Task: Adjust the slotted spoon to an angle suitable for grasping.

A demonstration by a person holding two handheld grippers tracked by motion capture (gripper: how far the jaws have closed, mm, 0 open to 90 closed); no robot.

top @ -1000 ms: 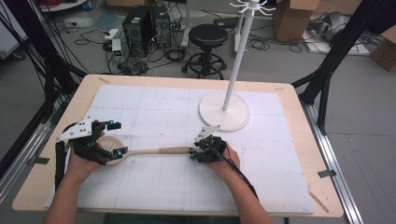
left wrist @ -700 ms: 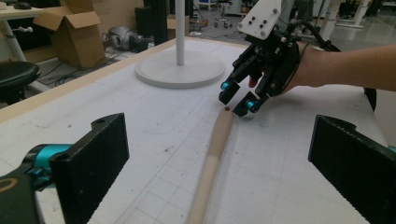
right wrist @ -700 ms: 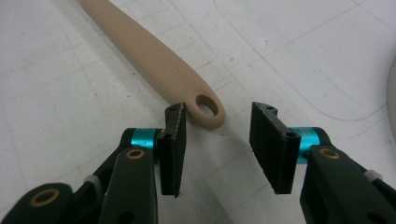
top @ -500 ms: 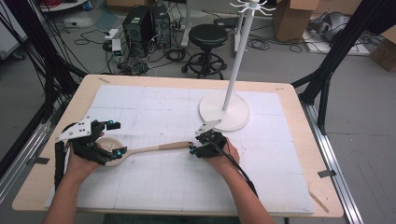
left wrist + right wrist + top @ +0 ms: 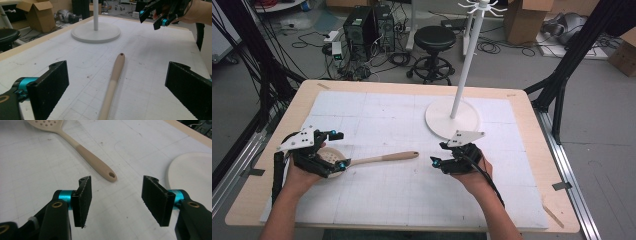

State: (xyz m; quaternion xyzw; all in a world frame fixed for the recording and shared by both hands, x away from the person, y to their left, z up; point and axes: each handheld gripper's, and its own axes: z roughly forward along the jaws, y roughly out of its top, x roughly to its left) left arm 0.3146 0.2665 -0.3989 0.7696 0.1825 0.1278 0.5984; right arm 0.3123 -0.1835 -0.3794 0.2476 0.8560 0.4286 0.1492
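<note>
While the slotted spoon (image 5: 362, 161) lies flat on the tabletop (image 5: 522, 115), its handle end pointing to three o'clock, the right tool (image 5: 439, 164) sits just off that end, its jaws having just been opening with nothing between them. The left tool (image 5: 337, 150) hangs released over the spoon's head at nine o'clock, jaws wide to either side. This looks like a handover step; next, the left tool likely must close on the spoon, perhaps to carry it toward the white stand (image 5: 453, 117) at one o'clock

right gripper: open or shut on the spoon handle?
Open. The right gripper has just been opening; its jaws stand apart with nothing between them, and the slotted spoon lies flat on the mat, handle end clear of them.
</note>
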